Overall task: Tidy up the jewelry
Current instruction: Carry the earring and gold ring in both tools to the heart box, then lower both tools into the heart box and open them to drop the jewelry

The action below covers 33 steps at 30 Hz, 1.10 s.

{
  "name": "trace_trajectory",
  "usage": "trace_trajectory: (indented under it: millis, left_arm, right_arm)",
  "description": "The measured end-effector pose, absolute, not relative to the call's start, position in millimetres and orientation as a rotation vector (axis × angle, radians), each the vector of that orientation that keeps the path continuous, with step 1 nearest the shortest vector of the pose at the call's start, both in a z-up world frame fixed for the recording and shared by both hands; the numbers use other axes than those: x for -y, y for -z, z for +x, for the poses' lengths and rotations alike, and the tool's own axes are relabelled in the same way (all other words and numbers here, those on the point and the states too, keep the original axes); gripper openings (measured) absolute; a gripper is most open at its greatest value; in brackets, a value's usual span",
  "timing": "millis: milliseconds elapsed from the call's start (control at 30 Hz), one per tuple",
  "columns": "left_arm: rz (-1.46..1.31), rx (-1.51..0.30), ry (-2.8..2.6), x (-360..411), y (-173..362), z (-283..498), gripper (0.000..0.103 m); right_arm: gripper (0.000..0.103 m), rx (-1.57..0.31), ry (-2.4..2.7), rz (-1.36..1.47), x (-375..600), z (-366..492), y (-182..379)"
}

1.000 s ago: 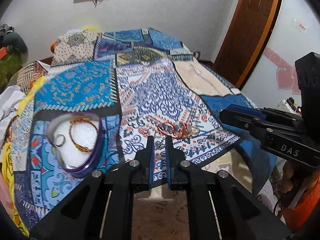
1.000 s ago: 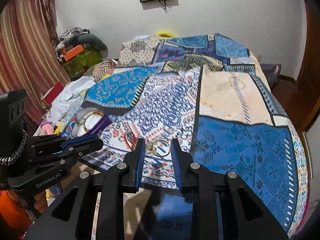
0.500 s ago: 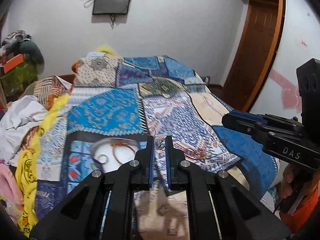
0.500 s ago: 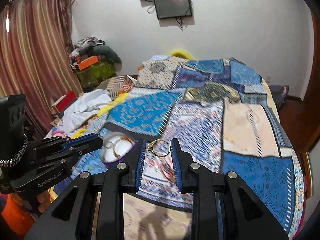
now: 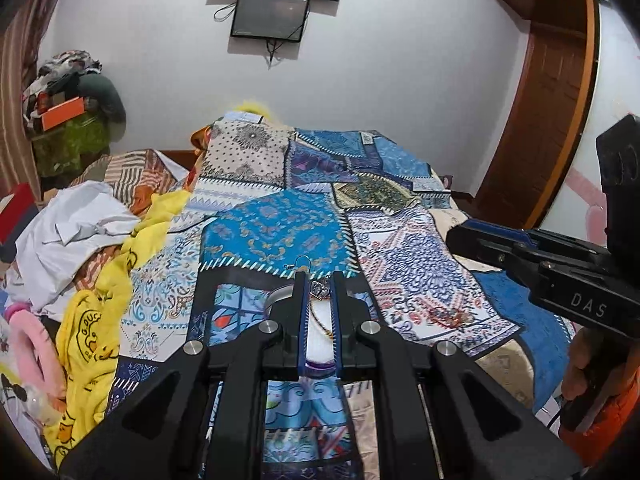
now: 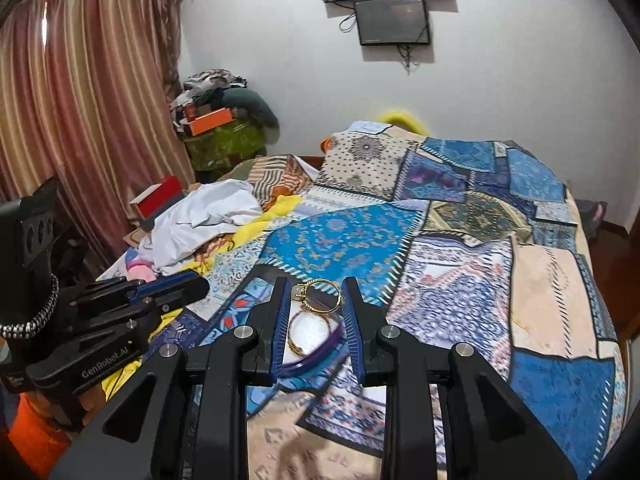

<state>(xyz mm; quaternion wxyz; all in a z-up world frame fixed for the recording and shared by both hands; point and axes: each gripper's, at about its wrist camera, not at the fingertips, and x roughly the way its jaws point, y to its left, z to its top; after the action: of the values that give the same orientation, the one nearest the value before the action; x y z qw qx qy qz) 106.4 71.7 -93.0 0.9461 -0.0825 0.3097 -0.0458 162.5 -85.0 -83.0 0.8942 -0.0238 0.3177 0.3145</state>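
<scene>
My left gripper (image 5: 319, 280) is shut on a small silver charm (image 5: 319, 291) with a thin ring above it, held over the white, purple-rimmed jewelry dish (image 5: 318, 340), mostly hidden behind the fingers. My right gripper (image 6: 316, 289) is shut on a gold bangle (image 6: 320, 300), held flat between the pads above the same dish (image 6: 316, 344), where a gold bracelet (image 6: 294, 340) lies. A tangle of red bracelets (image 5: 444, 316) lies on the patterned bedspread (image 5: 280, 232) to the right. The right gripper shows in the left view (image 5: 472, 236), the left gripper in the right view (image 6: 188, 284).
Crumpled white and yellow cloths (image 5: 92, 240) lie on the bed's left side. A red box (image 6: 158, 200) and cluttered stand are at the far left by the curtain. A wooden door (image 5: 540, 120) is at the right. A screen (image 6: 394, 20) hangs on the wall.
Both grippers have moved left and lifted, each carrying its piece, from above the red bracelets to above the dish. The views have tilted up towards the wall.
</scene>
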Motion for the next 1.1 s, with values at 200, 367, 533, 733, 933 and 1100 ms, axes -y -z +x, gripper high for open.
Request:
trace_trajectory:
  millis: [200,367,533,733,933,1100]
  left_arm:
    - [-0.190,-0.675,0.107,-76.2,113.6,117.5,0.009]
    - [-0.203,-0.729,0.141,-73.6,135.4,132.2,0.009]
    - [-0.204,-0.781,0.168,-67.7,156.4,143.8,0.009]
    - [-0.205,-0.823,0.179,-66.4,173.1,152.9,0.009]
    - [-0.207,-0.840,0.191,-65.9,179.5,155.6,0.009]
    - [-0.209,-0.839,0.195,-65.8,179.7,156.2,0.009]
  right_arm:
    - [0.023,-0.699,-0.669,-0.058,65.2,176.0,97.3]
    - [0.023,-0.764,-0.674,-0.052,55.7,190.8,115.5]
    - [0.023,-0.825,-0.672,-0.054,48.4,204.4,135.5]
    - [0.023,-0.879,-0.679,-0.042,42.8,212.4,151.0]
    - [0.023,-0.920,-0.692,-0.040,37.2,216.4,160.9]
    - [0.024,-0.945,-0.696,-0.044,33.8,218.7,165.2]
